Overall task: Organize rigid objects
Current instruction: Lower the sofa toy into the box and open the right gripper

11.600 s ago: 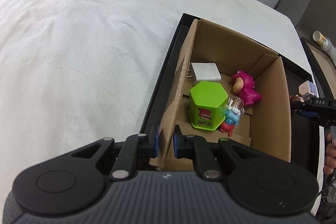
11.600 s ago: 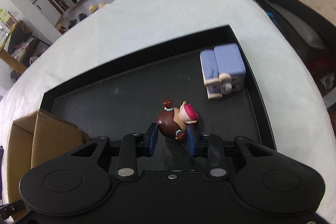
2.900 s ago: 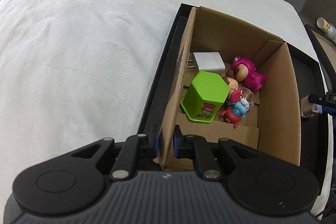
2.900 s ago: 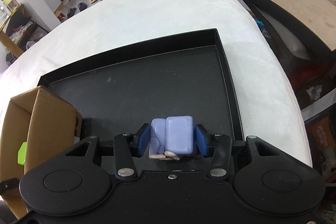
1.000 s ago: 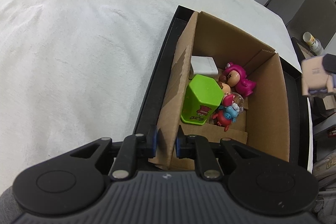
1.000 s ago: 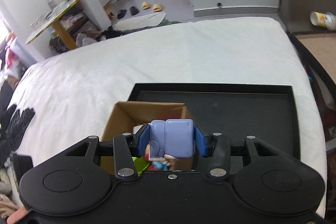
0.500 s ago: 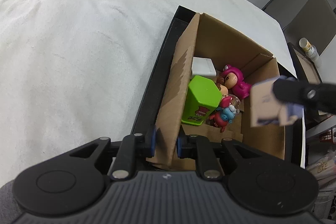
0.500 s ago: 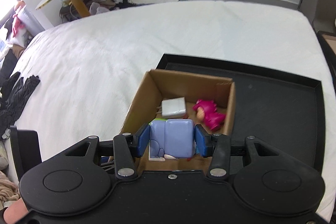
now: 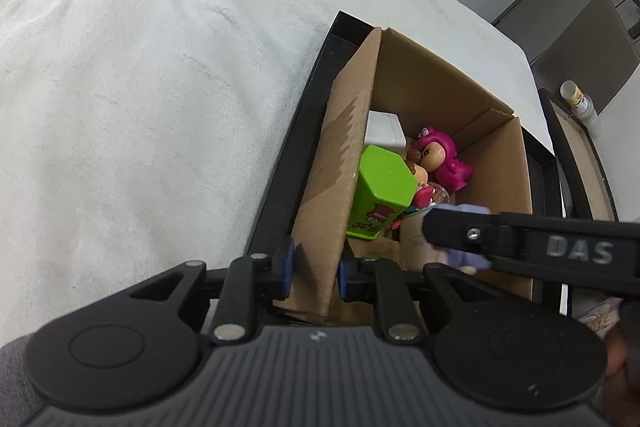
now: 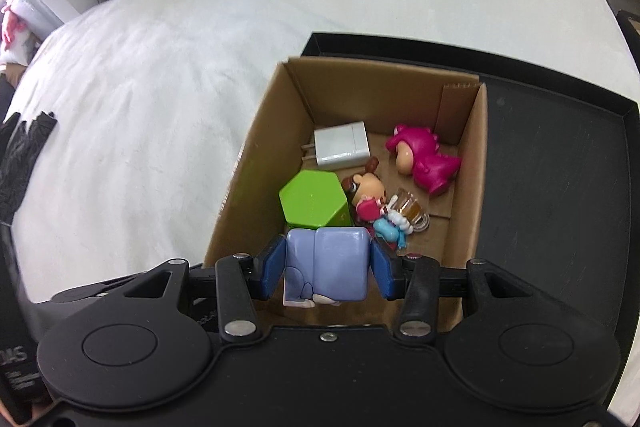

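Observation:
An open cardboard box [image 10: 264, 155] stands in a black tray [image 10: 560, 187]. It holds a green hexagonal container [image 10: 312, 199], a white charger [image 10: 340, 149], a pink dinosaur figure [image 10: 424, 159] and small figurines [image 10: 380, 207]. My right gripper [image 10: 326, 271] is shut on a lavender block toy [image 10: 326, 267], held over the box's near end. My left gripper [image 9: 312, 269] is shut on the box's left wall [image 9: 340, 163]. In the left wrist view the right gripper [image 9: 520, 235] reaches in from the right with the lavender toy [image 9: 460, 255] partly hidden.
The tray sits on a white fluffy cloth [image 10: 160, 67]. Black gloves [image 10: 24, 147] lie at its far left edge. The tray's right half [image 10: 540, 227] is bare black floor. A second tray [image 9: 576, 147] and a bottle [image 9: 576, 99] stand beyond the table's right side.
My right gripper has carried the lavender toy from the tray's right side to above the box and lowered it toward the box's near end. My left gripper still clamps the box wall.

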Demonstrator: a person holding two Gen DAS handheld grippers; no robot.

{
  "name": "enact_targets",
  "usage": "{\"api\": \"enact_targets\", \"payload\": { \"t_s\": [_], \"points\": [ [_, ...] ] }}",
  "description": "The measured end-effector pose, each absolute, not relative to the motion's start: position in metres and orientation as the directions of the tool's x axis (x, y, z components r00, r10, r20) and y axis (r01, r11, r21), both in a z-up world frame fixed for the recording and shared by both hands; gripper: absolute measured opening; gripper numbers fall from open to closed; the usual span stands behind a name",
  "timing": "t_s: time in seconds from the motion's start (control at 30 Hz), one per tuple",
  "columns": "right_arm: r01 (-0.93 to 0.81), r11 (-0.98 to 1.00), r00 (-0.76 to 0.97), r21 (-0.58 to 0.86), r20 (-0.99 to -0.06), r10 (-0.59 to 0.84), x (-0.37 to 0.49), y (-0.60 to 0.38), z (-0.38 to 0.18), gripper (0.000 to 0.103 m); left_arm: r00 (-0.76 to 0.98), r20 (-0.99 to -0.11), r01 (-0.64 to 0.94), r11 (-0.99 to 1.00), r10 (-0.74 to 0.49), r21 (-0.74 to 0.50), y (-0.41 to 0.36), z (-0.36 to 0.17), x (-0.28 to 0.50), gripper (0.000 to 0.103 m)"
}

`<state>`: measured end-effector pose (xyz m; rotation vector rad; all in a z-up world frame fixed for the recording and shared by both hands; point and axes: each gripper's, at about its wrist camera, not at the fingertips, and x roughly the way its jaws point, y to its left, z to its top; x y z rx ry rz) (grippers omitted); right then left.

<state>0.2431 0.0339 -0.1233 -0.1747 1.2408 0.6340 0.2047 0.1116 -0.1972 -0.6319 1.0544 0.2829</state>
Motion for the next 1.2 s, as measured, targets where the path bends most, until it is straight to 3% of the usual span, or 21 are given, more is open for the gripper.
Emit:
{"api": "enact_targets", "payload": {
  "t_s": [0.37,1.0,1.2],
  "points": [
    [-0.487,0.852,0.164,0.192,-0.938,0.305,0.250,0.034,-0.146,0.043,0.478,-0.874,-0.502,0.788,-0.090,-0.356,0.113,-0.198,0.204,0.021],
    [-0.480,0.842,0.250,0.246,-0.882,0.400,0.247,-0.006,-0.103,0.043,0.470,-0.881,-0.499,0.808,-0.052,-0.314,0.110,-0.182,0.209,0.021],
    [-0.471,0.840,0.284,0.269,-0.855,0.433,0.245,-0.025,-0.087,0.052,0.483,-0.875,-0.447,0.850,-0.033,-0.279,0.105,-0.161,0.206,0.021]
  ]
}}
